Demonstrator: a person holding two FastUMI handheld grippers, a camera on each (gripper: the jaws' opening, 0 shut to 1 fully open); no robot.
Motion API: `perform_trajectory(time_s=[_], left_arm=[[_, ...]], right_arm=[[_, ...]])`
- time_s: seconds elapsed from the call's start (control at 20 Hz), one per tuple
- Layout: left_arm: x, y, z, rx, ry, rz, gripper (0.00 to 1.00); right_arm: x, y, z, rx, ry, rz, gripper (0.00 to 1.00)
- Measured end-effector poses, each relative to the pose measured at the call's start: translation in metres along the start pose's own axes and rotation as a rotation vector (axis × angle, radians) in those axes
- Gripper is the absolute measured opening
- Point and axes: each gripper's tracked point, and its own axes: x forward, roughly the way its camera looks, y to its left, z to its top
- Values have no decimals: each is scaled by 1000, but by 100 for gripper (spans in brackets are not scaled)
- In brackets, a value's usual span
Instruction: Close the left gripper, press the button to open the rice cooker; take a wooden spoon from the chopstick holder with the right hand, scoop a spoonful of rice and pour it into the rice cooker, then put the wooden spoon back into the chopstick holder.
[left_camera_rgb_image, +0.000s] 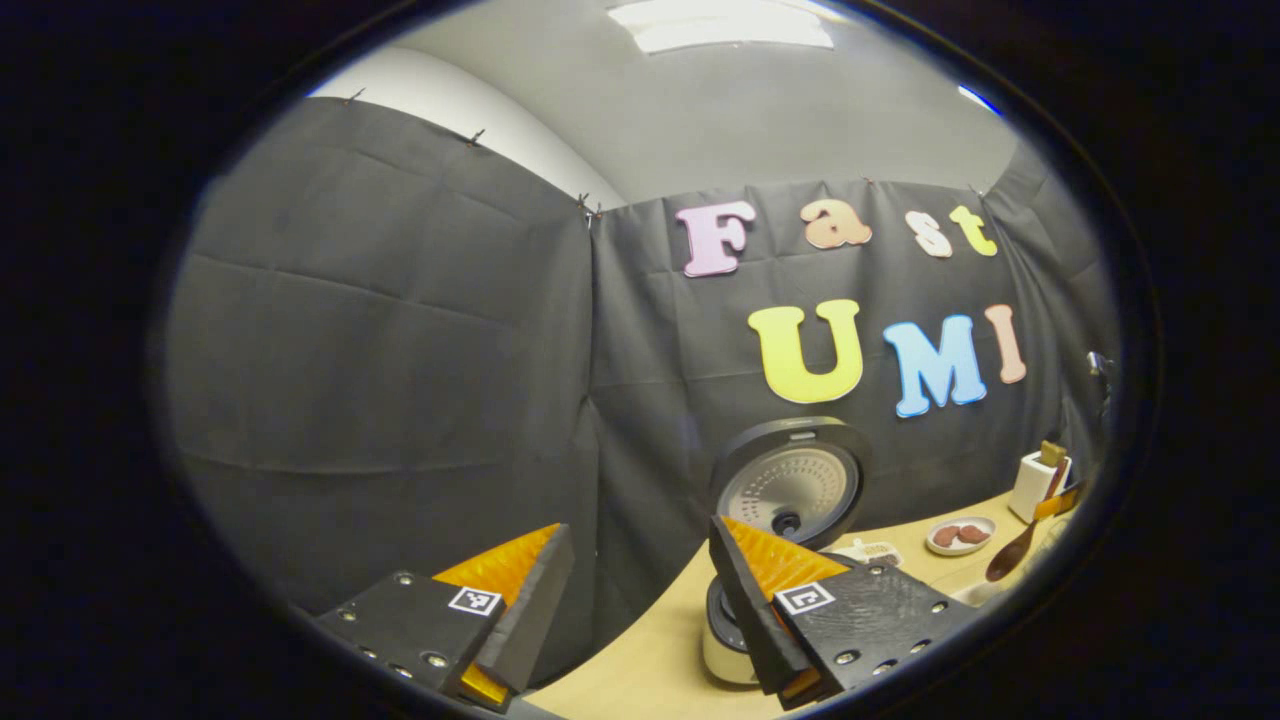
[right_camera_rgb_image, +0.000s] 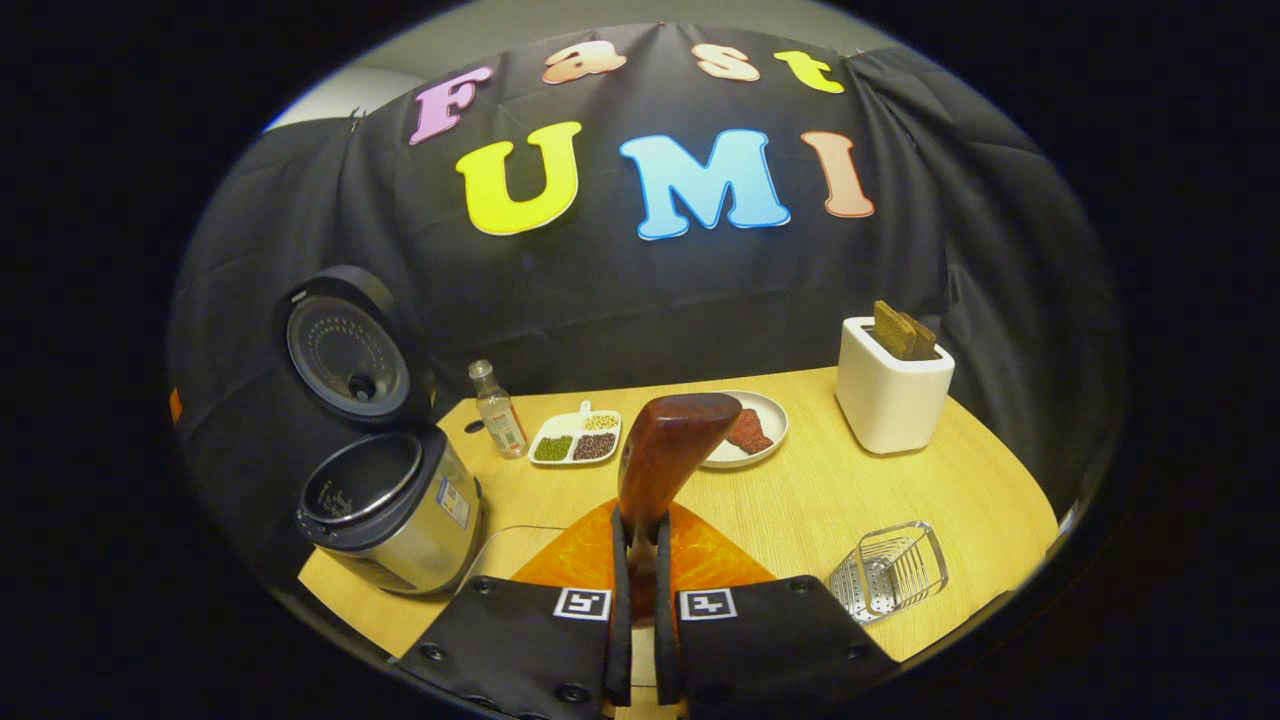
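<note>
Left gripper view: the left gripper (left_camera_rgb_image: 640, 590) hangs with jaws wide apart, holding nothing, near the rice cooker (left_camera_rgb_image: 775, 540), whose lid stands raised. Right gripper view: the right gripper (right_camera_rgb_image: 640, 600) has its jaws clamped on the wooden spoon (right_camera_rgb_image: 665, 455), above the bench (right_camera_rgb_image: 800, 500). The open rice cooker (right_camera_rgb_image: 385, 500) sits left; the white chopstick holder (right_camera_rgb_image: 893, 395) stands far right.

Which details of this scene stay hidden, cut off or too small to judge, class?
- Wooden spoon bowl, right gripper view: faces away, any rice unseen.
- Rice cooker pot floor, right gripper view: hidden by its rim.
- Rice cooker body, left gripper view: blocked by left gripper finger.
</note>
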Motion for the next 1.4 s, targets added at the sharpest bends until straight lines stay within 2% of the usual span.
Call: perform_trajectory(time_s=[0.5, 0.8, 1.05, 1.3, 1.35, 1.4], left_arm=[[7, 27, -18, 13, 21, 47, 83], [11, 24, -23, 12, 29, 49, 84], [15, 17, -23, 17, 24, 34, 83], [17, 10, -20, 26, 16, 20, 84], [17, 9, -18, 26, 15, 17, 83], [17, 5, -17, 27, 14, 12, 83]], right_arm=[[24, 36, -48, -240, 51, -51, 11], [25, 63, -60, -235, 71, -3, 11], [24, 88, -70, -71, 116, 103, 11], [21, 68, -69, 250, 173, 143, 11], [22, 61, -70, 320, 189, 144, 8], [22, 52, -72, 389, 202, 144, 11]])
